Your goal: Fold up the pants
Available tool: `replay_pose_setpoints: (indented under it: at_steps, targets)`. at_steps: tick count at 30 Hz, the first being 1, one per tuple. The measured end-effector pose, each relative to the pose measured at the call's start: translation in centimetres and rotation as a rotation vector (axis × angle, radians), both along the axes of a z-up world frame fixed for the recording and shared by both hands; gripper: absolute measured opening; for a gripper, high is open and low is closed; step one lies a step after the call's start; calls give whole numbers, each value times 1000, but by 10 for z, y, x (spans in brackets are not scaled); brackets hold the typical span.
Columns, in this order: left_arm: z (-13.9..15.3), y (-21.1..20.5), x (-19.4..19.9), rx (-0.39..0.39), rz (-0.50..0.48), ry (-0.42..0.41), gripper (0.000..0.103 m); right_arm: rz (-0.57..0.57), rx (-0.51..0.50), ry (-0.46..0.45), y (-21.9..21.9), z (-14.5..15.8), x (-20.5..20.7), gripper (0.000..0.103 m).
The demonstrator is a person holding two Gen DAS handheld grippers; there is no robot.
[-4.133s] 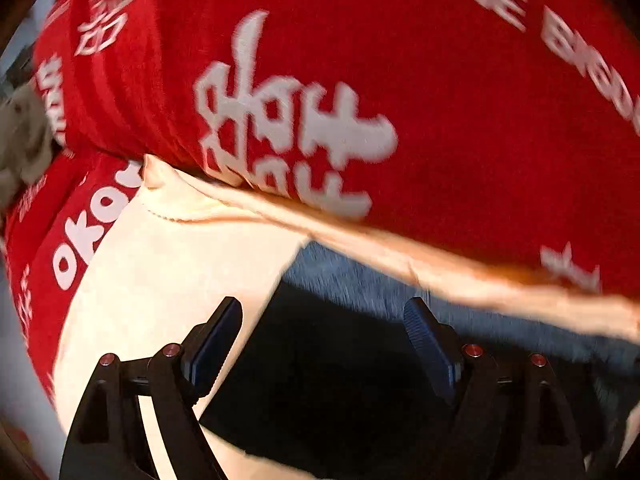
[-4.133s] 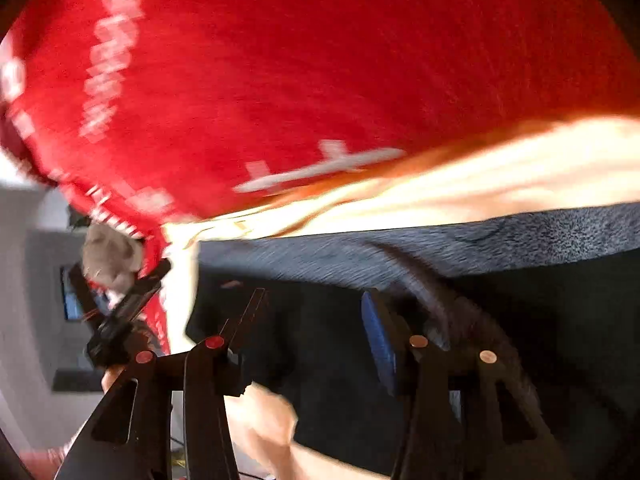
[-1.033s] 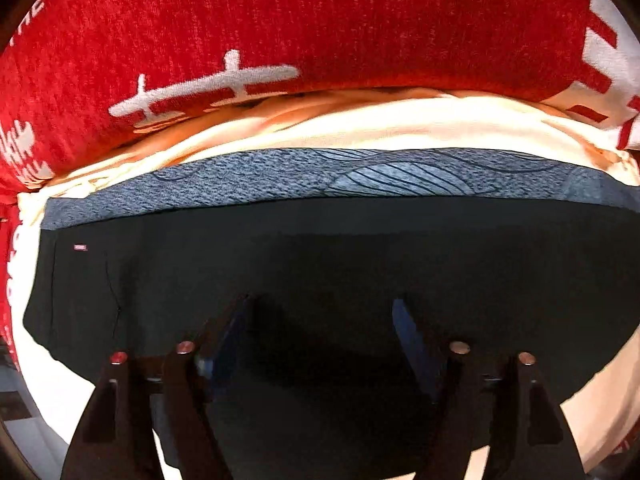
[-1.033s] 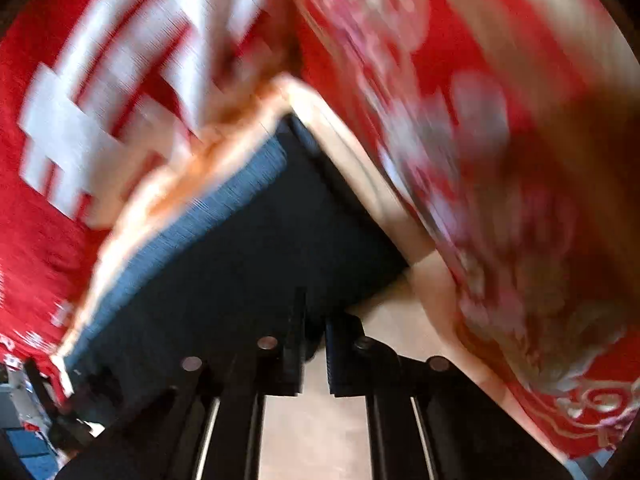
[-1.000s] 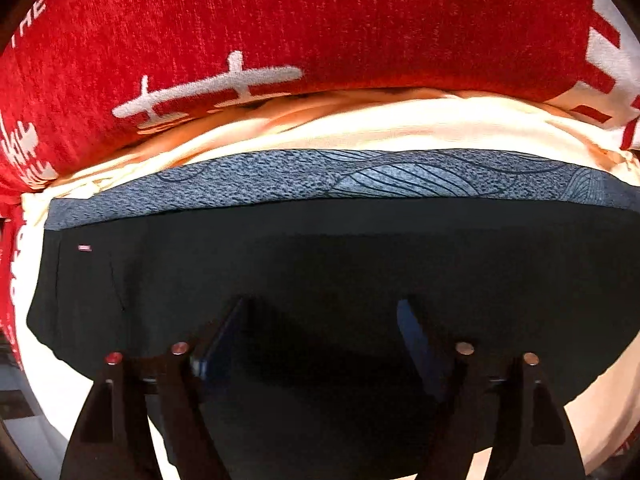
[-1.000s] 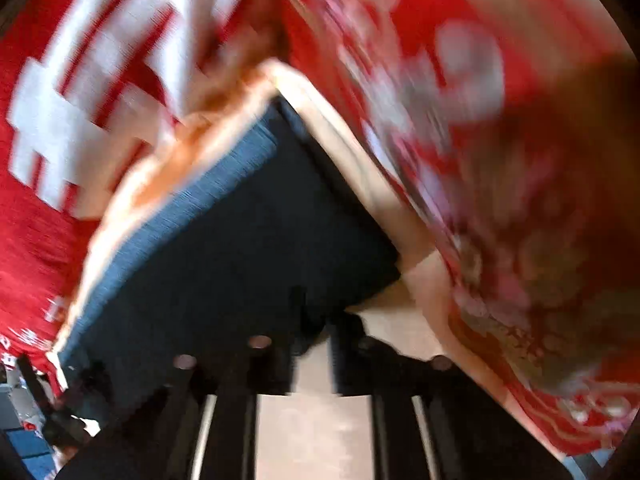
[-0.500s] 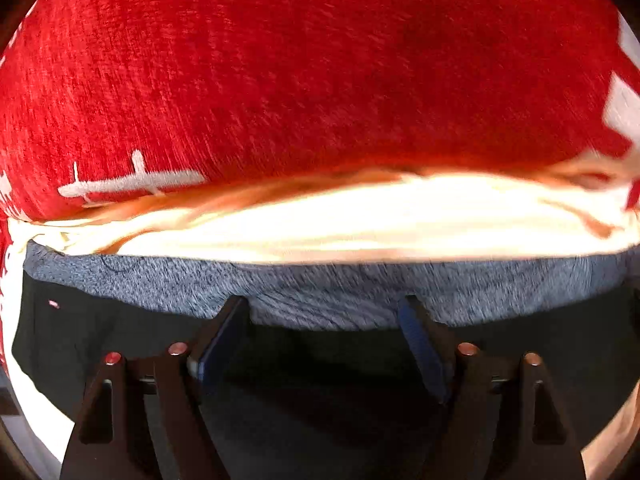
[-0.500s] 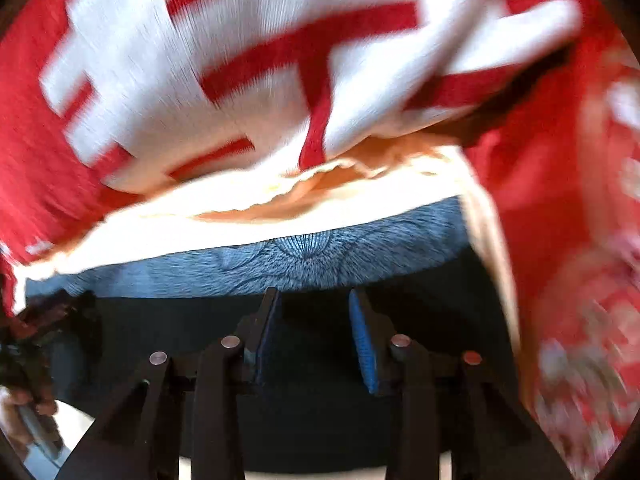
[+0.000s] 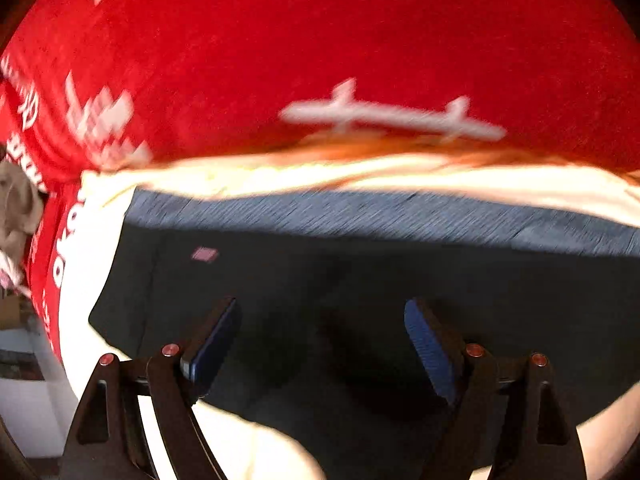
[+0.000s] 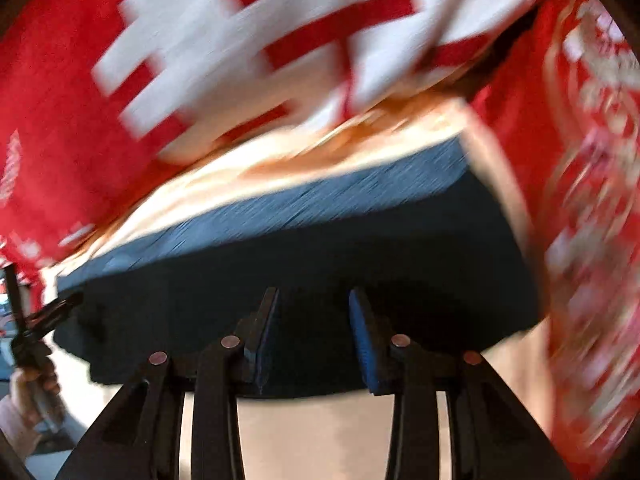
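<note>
The dark pants (image 9: 360, 280) lie flat just ahead of both claws, on a cream sheet (image 9: 92, 248). The left claw (image 9: 320, 340) gapes wide and empty; the right claw (image 10: 312, 332) is narrower, also empty. They look soft and limp, best pinched at the grey waistband (image 10: 300, 200) corners.

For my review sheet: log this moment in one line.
pants: folded, flat on cream sheet | left gripper: open, empty | right gripper: open, empty
</note>
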State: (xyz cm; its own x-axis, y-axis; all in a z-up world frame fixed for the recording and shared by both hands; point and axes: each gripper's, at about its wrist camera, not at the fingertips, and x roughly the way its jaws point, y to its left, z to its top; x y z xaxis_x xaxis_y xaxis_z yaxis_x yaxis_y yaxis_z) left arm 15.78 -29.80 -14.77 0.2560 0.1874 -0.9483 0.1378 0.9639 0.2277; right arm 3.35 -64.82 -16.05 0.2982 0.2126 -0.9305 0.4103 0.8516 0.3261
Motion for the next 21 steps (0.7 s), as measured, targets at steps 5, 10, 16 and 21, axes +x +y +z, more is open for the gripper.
replay_pose_setpoints:
  at_steps: [5,10,16,21]
  targets:
    - [-9,55,-8,-24,-8,16,85,107,88,23,84,3,-4,39]
    - [-5,110,3,-11,-43,-9,85,191,244,24,179,0,5,39]
    - [-31,182,43,19,-35,-21,85,176,495,57,294,-36,18,39]
    - [-43,215,40,-107,-1,-12,85,21,589,58,307,-69,18,39]
